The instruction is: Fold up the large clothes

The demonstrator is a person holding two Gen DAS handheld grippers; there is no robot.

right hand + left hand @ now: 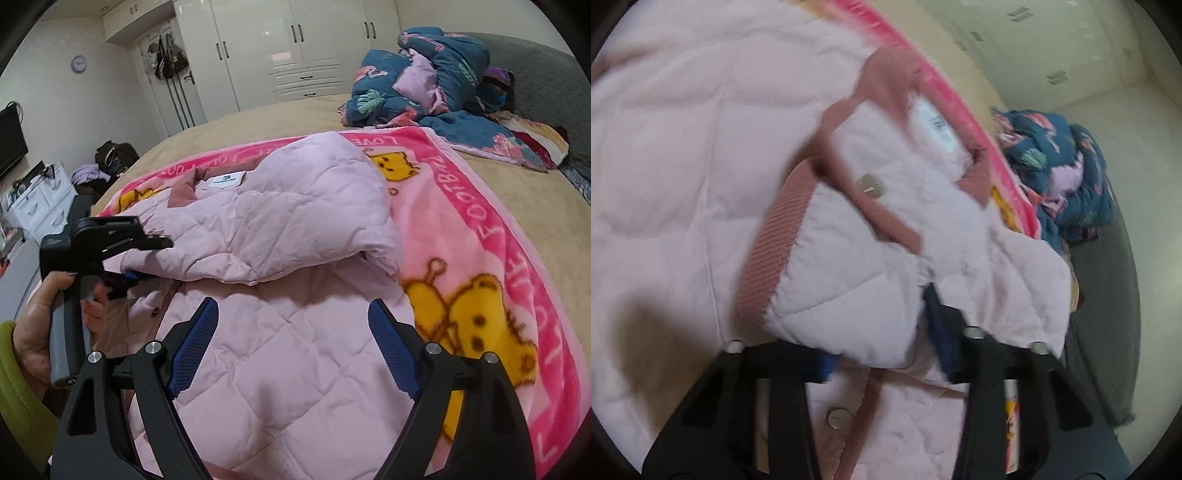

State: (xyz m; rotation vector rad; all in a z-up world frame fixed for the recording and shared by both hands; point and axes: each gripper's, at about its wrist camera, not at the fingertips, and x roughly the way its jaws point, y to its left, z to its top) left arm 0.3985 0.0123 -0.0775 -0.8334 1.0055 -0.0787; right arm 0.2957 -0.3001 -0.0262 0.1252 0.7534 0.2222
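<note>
While the left claw [886,325] stays out of clear sight behind bunched cloth, its fingers are clenched on the front edge of the pink quilted jacket [280,236], lifting that panel over toward the jacket's middle. The right claw [291,347] hangs released, its blue pads [195,347] spread wide above the lower quilted part, gripping nothing.

The jacket lies on a pink cartoon blanket [480,236] spread over the tan bed [295,110]. Its collar and white label [224,180] face up near the far edge, and one side is already doubled over the body in a thick roll. By my reading the fold is in its early half: one side is coming across, while the lower part is not yet brought up and nothing looks squared off.

Beyond lie a heap of blue patterned bedding [424,74] and white wardrobes [288,48].

The left wrist view is blurred, so the exact spot of the grip is hard to fix. I cannot pick out the sleeves, and the hem is cut off below.
</note>
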